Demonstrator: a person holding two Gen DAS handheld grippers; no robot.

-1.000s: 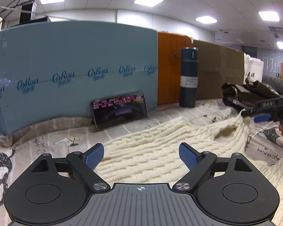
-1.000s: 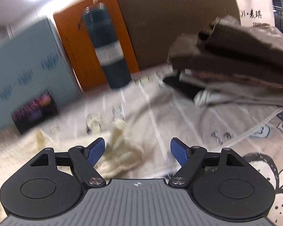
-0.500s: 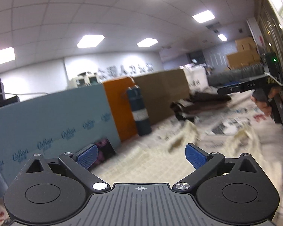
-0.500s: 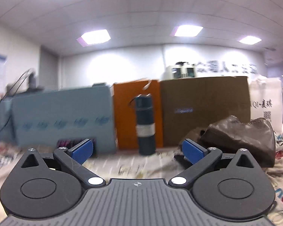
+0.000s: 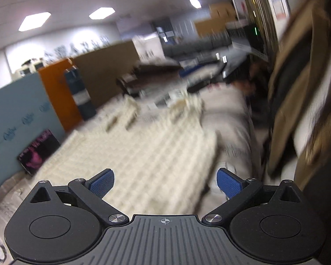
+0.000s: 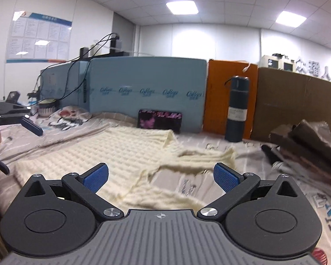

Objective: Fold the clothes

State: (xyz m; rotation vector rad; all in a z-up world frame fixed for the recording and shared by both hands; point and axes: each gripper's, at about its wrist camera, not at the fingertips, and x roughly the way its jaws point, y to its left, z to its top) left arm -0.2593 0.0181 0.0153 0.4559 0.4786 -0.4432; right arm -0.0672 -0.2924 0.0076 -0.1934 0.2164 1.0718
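In the left wrist view, the left gripper tilts downward over a cream sweater, its blue ribbed pads spread wide with nothing between them; the jaws have just been opening. The picture is blurred. The sweater is a chunky waffle knit lying flat on a printed sheet that covers the table. Behind it stand a pale blue foam board, an orange board and a dark bottle with a light label. A phone with a lit pink screen leans against the blue board. At the right edge a person's tan coat fills the frame, seen only here.

In the right wrist view, the right gripper points nearly level, also released and empty, its jaws just opened. The sweater's body spreads to the left, with one sleeve crumpled toward the middle. This sharper view shows a pile of brown folded clothes on the right, a brown cardboard panel, and the left gripper at the far left edge.
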